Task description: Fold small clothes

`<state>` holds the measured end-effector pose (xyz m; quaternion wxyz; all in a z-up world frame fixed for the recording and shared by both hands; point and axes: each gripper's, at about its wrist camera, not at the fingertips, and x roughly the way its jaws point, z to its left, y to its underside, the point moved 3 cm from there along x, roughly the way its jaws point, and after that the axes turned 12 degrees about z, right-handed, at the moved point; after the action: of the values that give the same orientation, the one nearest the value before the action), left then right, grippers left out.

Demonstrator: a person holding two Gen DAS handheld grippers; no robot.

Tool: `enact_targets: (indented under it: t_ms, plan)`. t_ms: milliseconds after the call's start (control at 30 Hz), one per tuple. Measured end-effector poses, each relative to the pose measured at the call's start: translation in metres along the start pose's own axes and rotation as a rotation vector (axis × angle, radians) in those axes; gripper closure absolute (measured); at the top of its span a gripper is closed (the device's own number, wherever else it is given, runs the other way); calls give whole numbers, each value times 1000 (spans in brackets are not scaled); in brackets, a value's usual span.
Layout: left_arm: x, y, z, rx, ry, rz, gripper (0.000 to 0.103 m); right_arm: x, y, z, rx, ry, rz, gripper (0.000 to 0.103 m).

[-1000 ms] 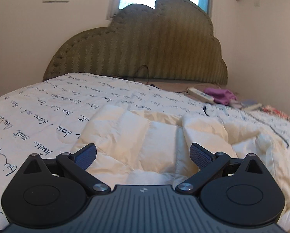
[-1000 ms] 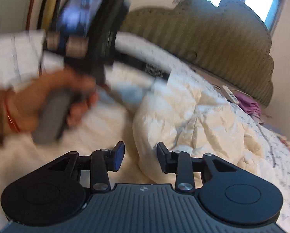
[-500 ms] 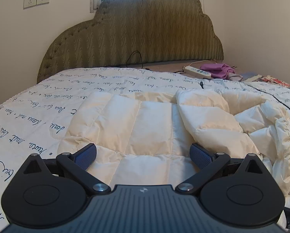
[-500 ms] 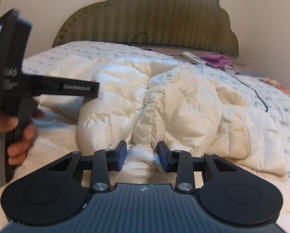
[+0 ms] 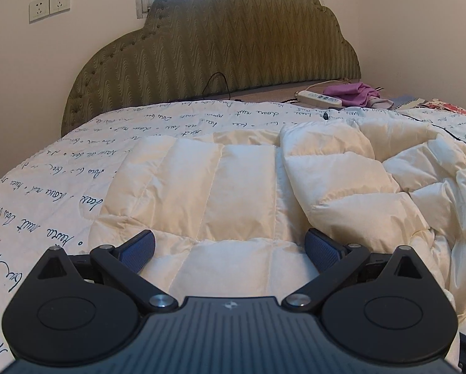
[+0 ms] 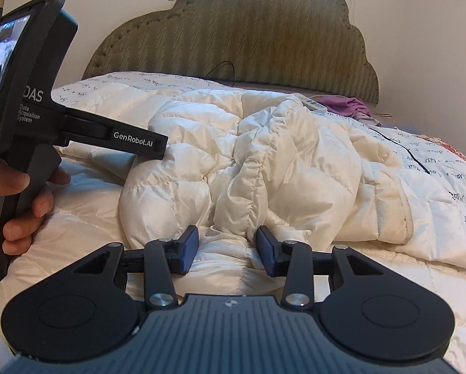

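A cream quilted puffer jacket (image 5: 242,187) lies on the bed; its left part is spread flat and its right part is bunched up (image 6: 295,162). My left gripper (image 5: 231,246) hovers low over the flat near part, open wide, with nothing pinched. In the right wrist view a hand (image 6: 24,199) holds that left gripper's black body (image 6: 36,106) at the left edge. My right gripper (image 6: 228,247) sits at the near edge of the bunched part. Its jaws are opening, and a fold of jacket lies between the pads without being pressed.
The bed carries a white quilt with dark handwriting print (image 5: 46,205). A green padded headboard (image 5: 233,50) stands behind. Near it lie a white power strip (image 5: 318,98) and a purple cloth (image 5: 354,93). A black cable (image 5: 451,134) runs across the right side.
Both views have rolled level and sunk closer to the jacket. The right gripper's jaws have widened. In the right view the left gripper has gone from blurred mid-frame to still at the left edge.
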<state>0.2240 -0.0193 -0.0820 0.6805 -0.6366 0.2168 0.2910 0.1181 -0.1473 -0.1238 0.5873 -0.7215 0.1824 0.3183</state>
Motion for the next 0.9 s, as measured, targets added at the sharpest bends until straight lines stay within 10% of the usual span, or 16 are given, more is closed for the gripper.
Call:
enact_targets:
  t_ms: [567,667,733,900]
  plan:
    - [-11,1,-2,63,-45,46,0,-2,-5,-18,80,-81,24,46]
    - [-44,13,1,96,-42,30,0,-24,-2,-17,73,-59,7,32]
    - [-63,24,1,132,-55,32,0,-40,1,-17,72,-47,-2,1]
    - [-90,54,5,152,-41,77,0,-63,24,-12,50,-57,54,1]
